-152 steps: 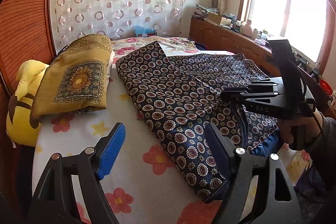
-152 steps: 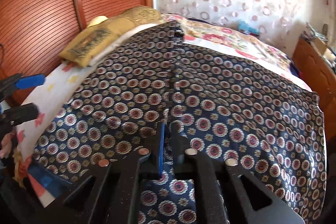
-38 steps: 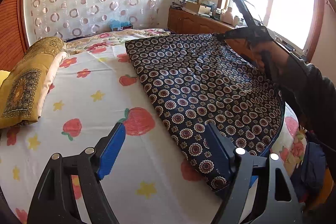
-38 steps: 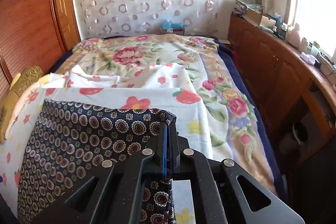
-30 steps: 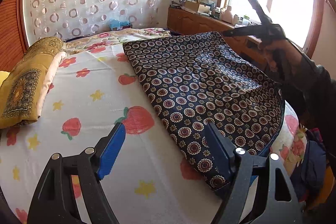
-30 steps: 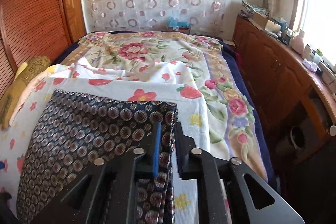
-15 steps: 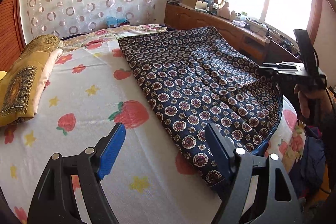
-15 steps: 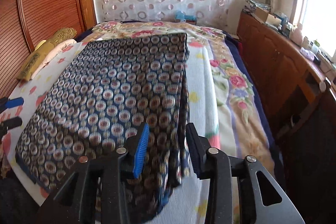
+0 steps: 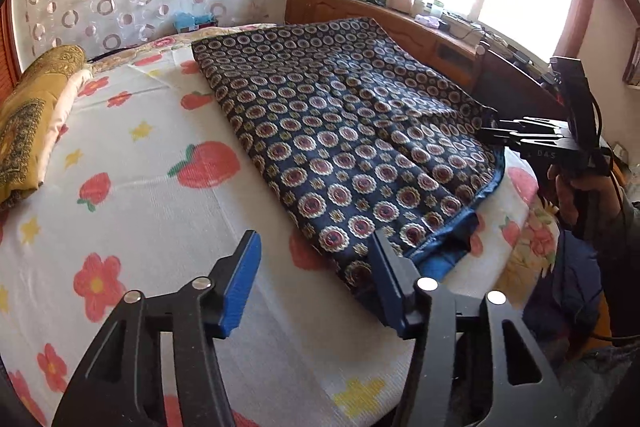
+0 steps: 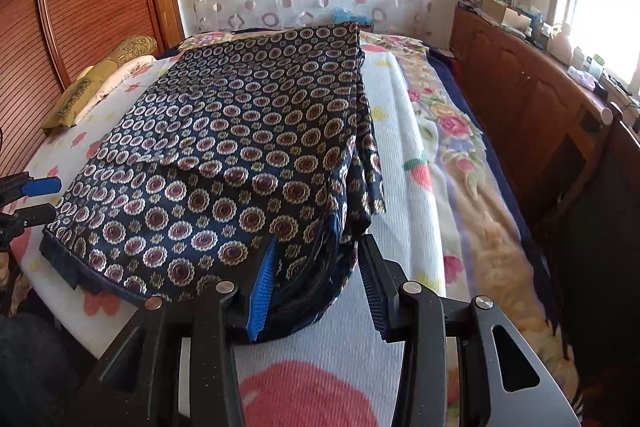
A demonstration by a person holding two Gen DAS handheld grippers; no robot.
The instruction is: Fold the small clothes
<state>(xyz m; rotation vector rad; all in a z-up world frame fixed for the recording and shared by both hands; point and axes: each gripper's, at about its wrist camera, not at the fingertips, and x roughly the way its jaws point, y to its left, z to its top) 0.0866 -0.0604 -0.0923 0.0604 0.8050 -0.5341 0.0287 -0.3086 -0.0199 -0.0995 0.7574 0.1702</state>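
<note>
The folded navy garment [image 9: 352, 131] is lying along the bed's [image 9: 132, 203] near edge; the left gripper [image 9: 316, 279] is closing, jaws empty, while the right gripper [image 10: 320, 283] is straddling its corner, jaws parted.

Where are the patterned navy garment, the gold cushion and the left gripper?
patterned navy garment [image 10: 248, 155], right wrist view, middle of its top layer.
gold cushion [image 9: 24, 123], left wrist view, its printed face.
left gripper [image 9: 314, 283], left wrist view, between its fingertips.

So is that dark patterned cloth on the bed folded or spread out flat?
Folded: the patterned garment lies doubled, with stacked layers showing along its right edge.
</note>
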